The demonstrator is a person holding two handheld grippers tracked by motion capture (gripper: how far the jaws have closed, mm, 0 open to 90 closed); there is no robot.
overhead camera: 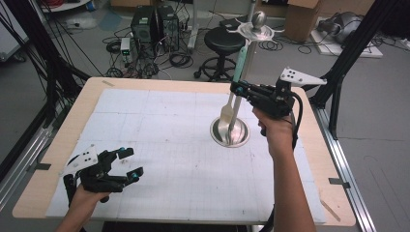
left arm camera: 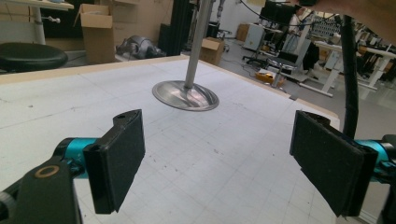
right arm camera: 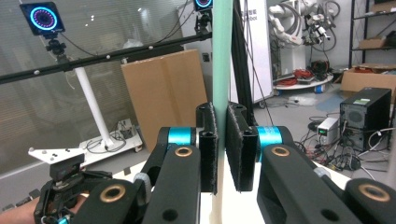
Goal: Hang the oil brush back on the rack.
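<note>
A: R gripper (overhead camera: 235,90) status?

B: Clamped on the spatula (overhead camera: 233,92). Mint-green handle, pale blade at the bottom end. In the right gripper view both pads press flat on the green handle (right arm camera: 221,70), no gap.

A: Where's the spatula rel. to the stand?

B: Hanging upright, just beside the pole of the metal utensil stand (overhead camera: 230,132). Blade sits low, over the round base from the high view; can't tell if it touches the base. Handle top reaches up near the hook ring (overhead camera: 256,31) at the top of the pole; can't tell if it's on a hook.

A: Stand location?

B: On the white gridded mat (overhead camera: 159,145), right of centre, on the wooden table (overhead camera: 58,159). Left gripper view shows the base (left arm camera: 186,95) and pole ahead of the jaws, well apart from them.

A: L gripper (overhead camera: 129,163)?

B: Jaws spread wide, nothing between them. Pads (left arm camera: 116,158) well apart, bare mat behind. Low over the near-left corner of the mat, held in the person's left hand (overhead camera: 87,195).

A: R hand?

B: Right hand (overhead camera: 273,128) wraps the gripper body from below, forearm coming up from the bottom edge. Gripper points left toward the pole, raised well above the mat.

A: Bg stuff?

B: Black stool (overhead camera: 223,41) and PC towers (overhead camera: 154,24) on the floor beyond the table.
</note>
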